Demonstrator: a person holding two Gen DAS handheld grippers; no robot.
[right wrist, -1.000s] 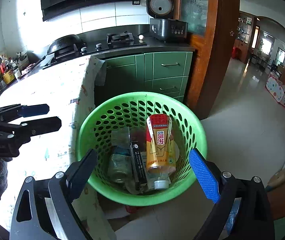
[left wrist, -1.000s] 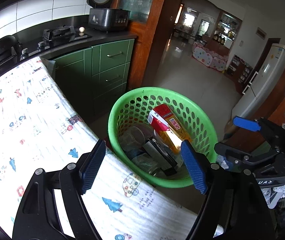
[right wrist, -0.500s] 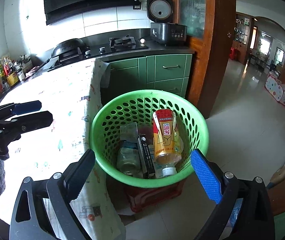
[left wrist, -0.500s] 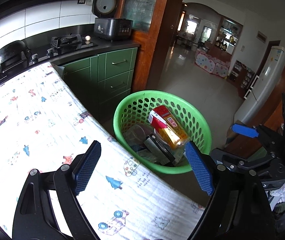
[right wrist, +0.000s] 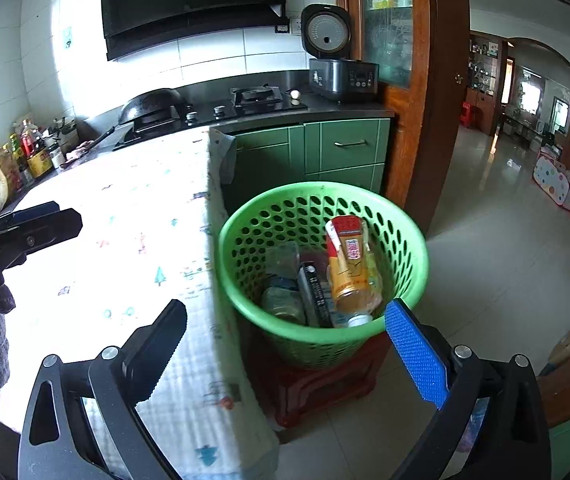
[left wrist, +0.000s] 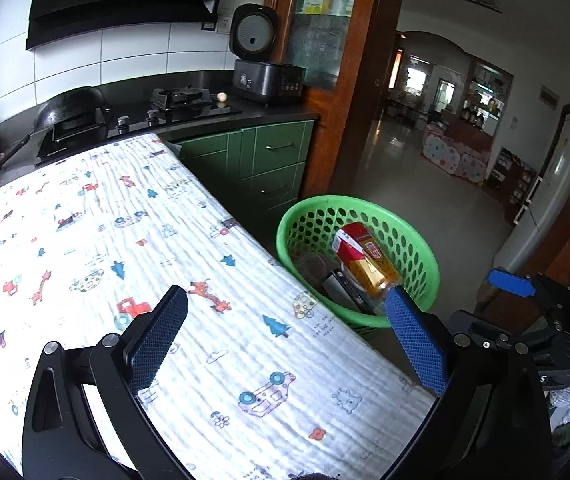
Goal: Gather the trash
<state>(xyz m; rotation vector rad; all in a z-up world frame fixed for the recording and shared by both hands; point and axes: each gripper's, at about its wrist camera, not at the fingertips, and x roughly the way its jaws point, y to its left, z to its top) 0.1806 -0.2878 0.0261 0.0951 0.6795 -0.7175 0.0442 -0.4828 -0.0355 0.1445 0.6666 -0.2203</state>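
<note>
A green perforated basket [right wrist: 405,240] stands on a red stool [right wrist: 317,388] beside the table; it also shows in the left wrist view [left wrist: 421,252]. It holds a red-and-yellow bottle [right wrist: 349,264], a dark flat pack [right wrist: 315,296], a clear jar [right wrist: 285,304] and other trash. My left gripper [left wrist: 285,332] is open and empty above the table's patterned cloth [left wrist: 125,240]. My right gripper [right wrist: 285,344] is open and empty, above and in front of the basket.
Green cabinets [right wrist: 345,152] and a dark counter with a stove [right wrist: 257,98], a wok [right wrist: 151,104] and a rice cooker [right wrist: 337,60] stand behind. Bottles [right wrist: 33,152] stand at the far left. A wooden door frame [right wrist: 425,120] and tiled floor lie to the right.
Both grippers have risen and pulled back from the basket, which now looks smaller and farther. The left gripper has shifted over the table. The trash in the basket has not moved.
</note>
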